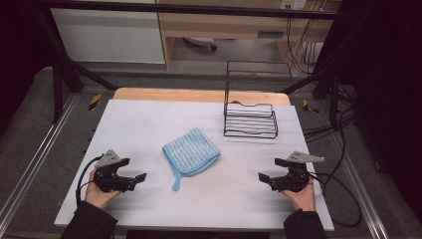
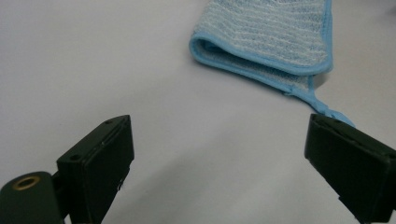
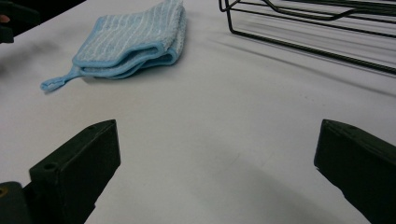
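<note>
High view, nearest me: my two forearms came in from the bottom edge, each hand holding a tool low over the white bench (image 1: 149, 114). My left tool (image 1: 135, 174) sat at the near left, its jaws pointing inward toward the middle of the bench. My right tool (image 1: 268, 175) sat at the near right, also pointing inward, so the two faced each other and were well apart. Each had a grey three-cornered plate on top and a black cable trailing off behind it.

Left gripper view: my left tool (image 2: 219, 154) had its two black jaws spread wide, with bare white bench between them and nothing held. Just beyond the jaw tips lay the folded cloth (image 2: 271, 37), light blue with pale stripes and a darker blue edge. Its small hanging loop reached toward the jaw on that view's right.

Right gripper view: my right tool (image 3: 217, 158) also stood wide open over bare bench, gripping nothing. The cloth (image 3: 133, 37) lay farther off, up and to the left in that view.

From above, the cloth (image 1: 191, 152) lay between the two tools, a little nearer the left one, touching neither. Its loop (image 1: 176, 183) pointed back toward me.

Farther away, toward the far right of the bench, stood a black wire rack (image 1: 250, 119). It was apart from the cloth.
</note>
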A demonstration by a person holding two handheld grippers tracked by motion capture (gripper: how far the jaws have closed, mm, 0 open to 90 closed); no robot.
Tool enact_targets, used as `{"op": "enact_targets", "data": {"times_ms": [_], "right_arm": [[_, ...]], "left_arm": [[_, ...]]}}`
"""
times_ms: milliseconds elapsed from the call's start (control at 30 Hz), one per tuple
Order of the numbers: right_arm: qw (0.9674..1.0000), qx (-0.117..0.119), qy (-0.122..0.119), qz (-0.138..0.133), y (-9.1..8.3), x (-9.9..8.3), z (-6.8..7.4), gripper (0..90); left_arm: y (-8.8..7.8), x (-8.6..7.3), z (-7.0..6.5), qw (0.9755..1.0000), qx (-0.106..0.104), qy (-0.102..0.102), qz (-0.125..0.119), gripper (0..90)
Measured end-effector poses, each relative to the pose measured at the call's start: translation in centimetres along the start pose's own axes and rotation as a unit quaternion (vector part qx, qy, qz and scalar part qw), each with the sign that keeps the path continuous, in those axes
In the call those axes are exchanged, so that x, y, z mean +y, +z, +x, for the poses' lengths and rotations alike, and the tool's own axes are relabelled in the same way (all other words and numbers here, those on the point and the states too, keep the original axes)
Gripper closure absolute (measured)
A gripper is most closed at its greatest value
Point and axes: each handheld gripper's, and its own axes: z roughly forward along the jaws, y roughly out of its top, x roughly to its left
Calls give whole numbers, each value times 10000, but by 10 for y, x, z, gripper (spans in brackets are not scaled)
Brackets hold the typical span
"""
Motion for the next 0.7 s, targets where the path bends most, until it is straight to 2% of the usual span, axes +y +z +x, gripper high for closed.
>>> {"op": "enact_targets", "data": {"times_ms": [700], "right_arm": [[10000,-35,-64,58,2,0,2,11]], "left_arm": [[5,4,-8,9999,19,56,111,84]]}}
